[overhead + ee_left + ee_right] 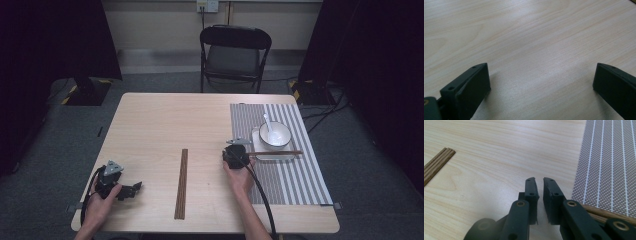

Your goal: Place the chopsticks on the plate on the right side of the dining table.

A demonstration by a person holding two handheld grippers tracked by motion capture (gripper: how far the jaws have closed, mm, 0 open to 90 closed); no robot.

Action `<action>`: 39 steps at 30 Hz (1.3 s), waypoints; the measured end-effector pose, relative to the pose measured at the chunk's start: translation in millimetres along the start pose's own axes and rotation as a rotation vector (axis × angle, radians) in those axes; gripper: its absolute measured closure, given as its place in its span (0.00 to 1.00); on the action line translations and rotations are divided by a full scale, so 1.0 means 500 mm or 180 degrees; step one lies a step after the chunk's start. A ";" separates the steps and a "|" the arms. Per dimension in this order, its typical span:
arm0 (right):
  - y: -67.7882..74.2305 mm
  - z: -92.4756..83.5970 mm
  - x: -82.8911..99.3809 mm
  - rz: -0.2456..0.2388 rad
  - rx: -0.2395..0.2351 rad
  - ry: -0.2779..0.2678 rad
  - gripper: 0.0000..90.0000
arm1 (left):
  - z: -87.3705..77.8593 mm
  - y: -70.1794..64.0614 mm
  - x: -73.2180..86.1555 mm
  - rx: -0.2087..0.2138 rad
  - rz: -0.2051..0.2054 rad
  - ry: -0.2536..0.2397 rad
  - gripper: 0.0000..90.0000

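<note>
My right gripper (235, 155) is at the left edge of the striped placemat (280, 175), held from below by a hand. In the right gripper view its jaws (539, 180) are shut with only a thin slit between the pads and nothing in it, pointing down at bare wood. A pair of brown chopsticks (277, 152) lies across the front of the white plate (256, 137); one end of the chopsticks (599, 213) runs under the gripper's links. My left gripper (129, 190) rests near the table's front left, jaws (541, 67) wide open over bare tabletop.
A white bowl (281, 134) with a white spoon (269, 124) stands on the plate. A long strip of dark wooden sticks (181, 183) (436, 166) lies lengthwise at the table's middle. A black folding chair (235, 55) stands behind the far edge.
</note>
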State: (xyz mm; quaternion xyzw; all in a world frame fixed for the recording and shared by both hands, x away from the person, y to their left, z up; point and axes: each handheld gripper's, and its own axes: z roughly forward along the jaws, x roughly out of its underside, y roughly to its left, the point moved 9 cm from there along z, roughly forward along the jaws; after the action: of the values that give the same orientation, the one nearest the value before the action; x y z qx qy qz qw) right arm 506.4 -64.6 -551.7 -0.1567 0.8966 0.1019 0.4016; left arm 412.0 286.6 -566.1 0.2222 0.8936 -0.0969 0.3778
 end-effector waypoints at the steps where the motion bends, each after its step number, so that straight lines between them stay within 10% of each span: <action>1: -0.001 -0.001 0.000 -0.0001 0.0015 -0.0006 0.91 | 0.000 0.001 0.000 -0.0004 0.0009 0.0004 0.01; 39: -0.020 -0.012 0.003 0.0008 0.0096 0.0006 0.92 | 0.000 0.000 0.000 -0.0004 0.0007 0.0004 0.01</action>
State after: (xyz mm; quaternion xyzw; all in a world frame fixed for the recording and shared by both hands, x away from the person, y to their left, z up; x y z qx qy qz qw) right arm 505.0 -75.8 -549.5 -0.1495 0.8986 0.0887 0.4029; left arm 412.0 286.9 -566.0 0.2230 0.8936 -0.0957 0.3775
